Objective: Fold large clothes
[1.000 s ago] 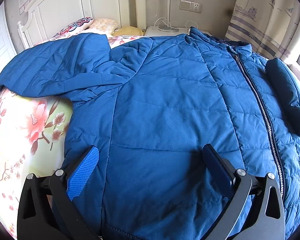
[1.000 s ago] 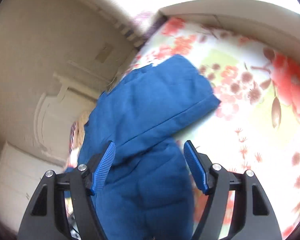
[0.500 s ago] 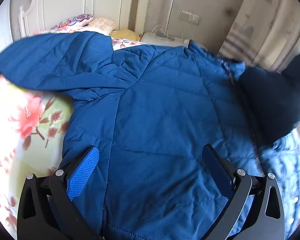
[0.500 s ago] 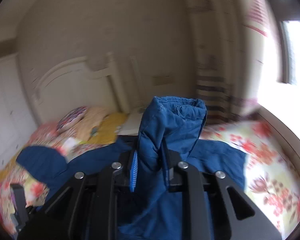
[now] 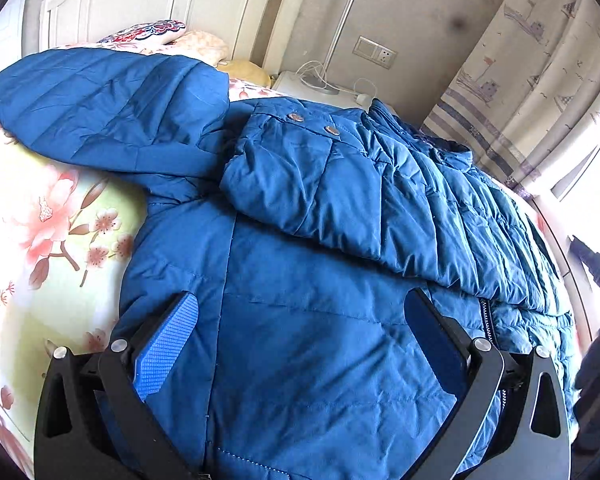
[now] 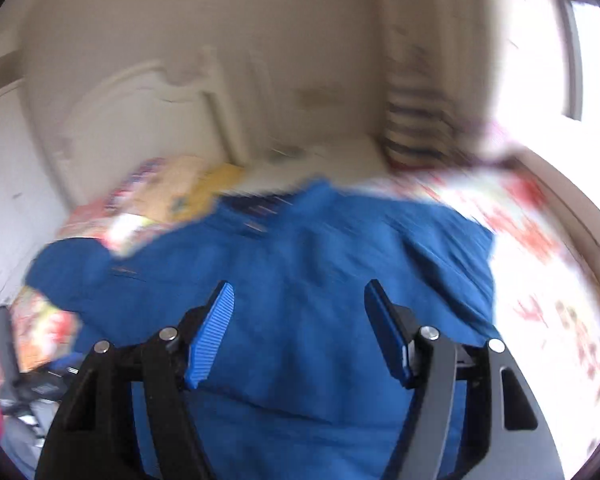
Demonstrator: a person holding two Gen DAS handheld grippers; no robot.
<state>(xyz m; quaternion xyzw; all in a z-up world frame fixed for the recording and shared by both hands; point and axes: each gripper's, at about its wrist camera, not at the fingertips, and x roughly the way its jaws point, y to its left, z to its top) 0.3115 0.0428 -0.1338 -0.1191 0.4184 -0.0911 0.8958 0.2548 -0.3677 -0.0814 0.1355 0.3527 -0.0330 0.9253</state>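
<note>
Lay spread across the bed [image 5: 60, 248], a blue quilted down jacket [image 5: 308, 344], front up on the floral sheet; had one sleeve [image 5: 100, 116] flung out toward the headboard [image 5: 204, 12], the other sleeve [image 5: 340, 196] folded across the chest with two snap buttons [image 5: 312, 124] showing at its cuff; showed the zipper [image 5: 488, 320] running down beside the folded sleeve, partly covered by it.

Hung over the jacket's lower hem, the left tool [image 5: 300, 344], jaws standing wide apart, fabric visible between the blue pads [image 5: 168, 348] but not pinched by them.

Hovered above the jacket [image 6: 300, 280] in a badly blurred view, the right tool [image 6: 300, 328]; jaws opening, nothing between the ribbed pads [image 6: 212, 336], the cloth lying below them and apart.

Stood behind the bed: pillows [image 5: 156, 34] against the headboard, a white nightstand [image 5: 312, 88] with a lamp pole [image 5: 340, 36] and a cable, a wall socket [image 5: 376, 54], and a curtain [image 5: 536, 76] printed with boats at the right; showed a dark shape at the far right edge of the left view, too unclear to name.
</note>
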